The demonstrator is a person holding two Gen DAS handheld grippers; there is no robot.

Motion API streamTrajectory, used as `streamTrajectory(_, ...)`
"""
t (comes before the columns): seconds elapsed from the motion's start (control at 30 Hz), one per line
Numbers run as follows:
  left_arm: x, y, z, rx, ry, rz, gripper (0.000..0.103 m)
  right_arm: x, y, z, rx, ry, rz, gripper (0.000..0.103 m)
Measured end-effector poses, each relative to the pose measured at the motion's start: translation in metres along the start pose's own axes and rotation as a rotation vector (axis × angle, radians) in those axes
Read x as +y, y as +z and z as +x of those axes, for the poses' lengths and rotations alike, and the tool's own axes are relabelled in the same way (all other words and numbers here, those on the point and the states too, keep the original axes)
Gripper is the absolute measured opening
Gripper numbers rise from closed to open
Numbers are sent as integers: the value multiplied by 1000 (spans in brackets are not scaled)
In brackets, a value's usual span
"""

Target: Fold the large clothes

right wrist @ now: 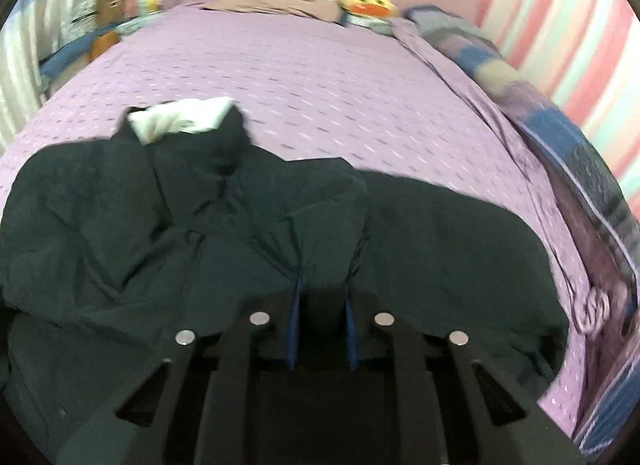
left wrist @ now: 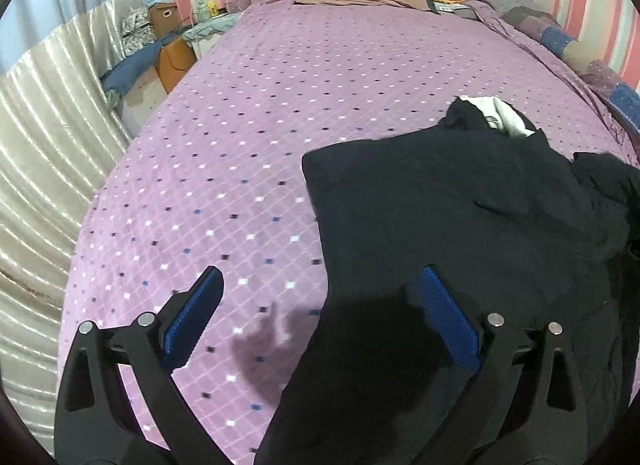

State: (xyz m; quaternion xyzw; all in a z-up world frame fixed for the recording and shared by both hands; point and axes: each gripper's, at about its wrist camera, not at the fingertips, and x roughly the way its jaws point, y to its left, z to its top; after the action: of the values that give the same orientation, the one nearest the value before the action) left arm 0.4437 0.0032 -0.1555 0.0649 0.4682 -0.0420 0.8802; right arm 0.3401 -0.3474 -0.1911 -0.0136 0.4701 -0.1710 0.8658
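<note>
Fingers [left wrist: 448,317] of the left gripper [left wrist: 320,305] stand released and wide above the bed [left wrist: 248,137], one over the purple cover at 7 o'clock, the other over the left edge of the dark jacket [left wrist: 460,205], which spreads from 3 to 6 o'clock with white lining at its collar. Seen from the right wrist, the right gripper [right wrist: 322,293] is clenched on a raised fold of the jacket [right wrist: 460,245] at 6 o'clock; soft, bulky and limp, the garment looks best taken by hems or seams.

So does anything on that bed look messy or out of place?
Only the large black jacket on the purple diamond-patterned bedspread. It lies rumpled rather than flat, its middle bunched into a ridge, with white lining showing at the far end. Nothing looks spilled or damaged.
</note>
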Motion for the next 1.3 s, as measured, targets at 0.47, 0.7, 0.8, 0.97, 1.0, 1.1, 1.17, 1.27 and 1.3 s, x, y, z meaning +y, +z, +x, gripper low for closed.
streamTrajectory(0.47, -48, -8, 38, 41, -21, 68, 98, -33, -12, -7, 56, 178, 153, 61)
streamTrajectory(0.7, -46, -9, 37, 30, 4, 89, 98, -70, 42, 15, 85, 83, 124, 67)
streamTrajectory(0.8, -46, -11, 34, 24, 8, 105, 98, -70, 40, 37, 163, 65, 16, 76)
streamTrajectory(0.97, -47, -15, 37, 35, 24, 126, 98, -63, 21, 73, 231, 10, -130, 77)
streamTrajectory(1.0, -48, -15, 39, 39, 28, 124, 98, -59, 19, 79, 231, 4, -160, 77)
streamTrajectory(1.1, -48, -16, 43, 52, 26, 109, 98, -44, 17, 95, 229, -36, -239, 74)
streamTrajectory(1.17, -49, -16, 43, 56, 31, 105, 98, -38, 15, 107, 240, -34, -260, 61)
streamTrajectory(1.27, -50, -16, 43, 61, 45, 112, 98, -35, 21, 112, 221, -59, -262, 28)
streamTrajectory(1.3, -50, -16, 43, 62, 50, 117, 98, -38, 24, 110, 205, -61, -240, 18)
